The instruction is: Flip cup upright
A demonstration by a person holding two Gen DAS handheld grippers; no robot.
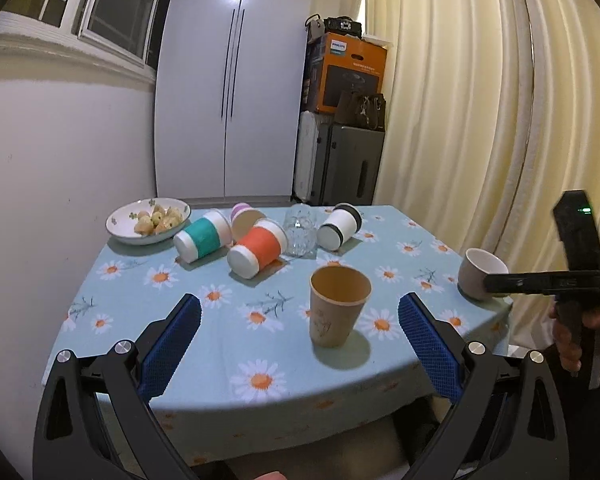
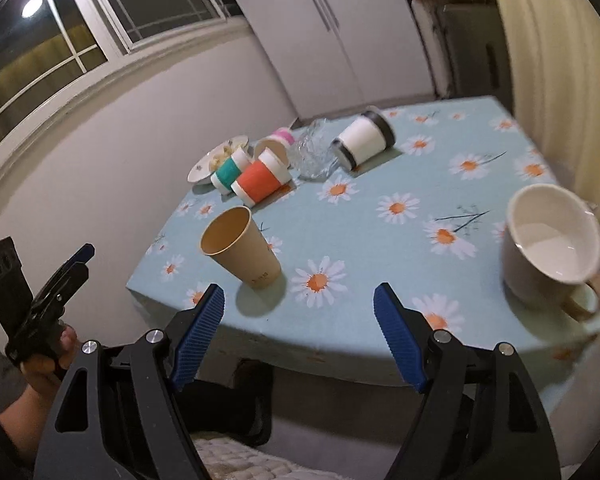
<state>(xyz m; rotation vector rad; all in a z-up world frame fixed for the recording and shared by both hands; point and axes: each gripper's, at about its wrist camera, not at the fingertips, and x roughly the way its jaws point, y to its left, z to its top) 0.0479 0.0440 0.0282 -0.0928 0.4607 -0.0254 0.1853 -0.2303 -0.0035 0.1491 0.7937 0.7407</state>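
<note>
A tan paper cup [image 1: 338,306] [image 2: 240,248] stands upright near the table's front edge. A beige mug [image 1: 480,274] [image 2: 552,244] stands upright at the right edge. Lying on their sides further back are an orange-banded cup [image 1: 258,252] [image 2: 262,178], a teal-banded cup [image 1: 204,238] [image 2: 230,172], a white cup with black ends [image 1: 340,226] [image 2: 364,142] and a pink-banded cup [image 1: 246,216] [image 2: 276,140]. My left gripper [image 1: 300,320] is open and empty, just in front of the tan cup. My right gripper [image 2: 300,308] is open and empty, between the tan cup and the mug.
A clear glass [image 1: 300,230] [image 2: 314,154] sits among the tipped cups. A bowl of food [image 1: 148,220] [image 2: 216,160] sits at the back left of the table [image 1: 204,320]. A curtain [image 1: 480,100] hangs close on the right, a white wall on the left.
</note>
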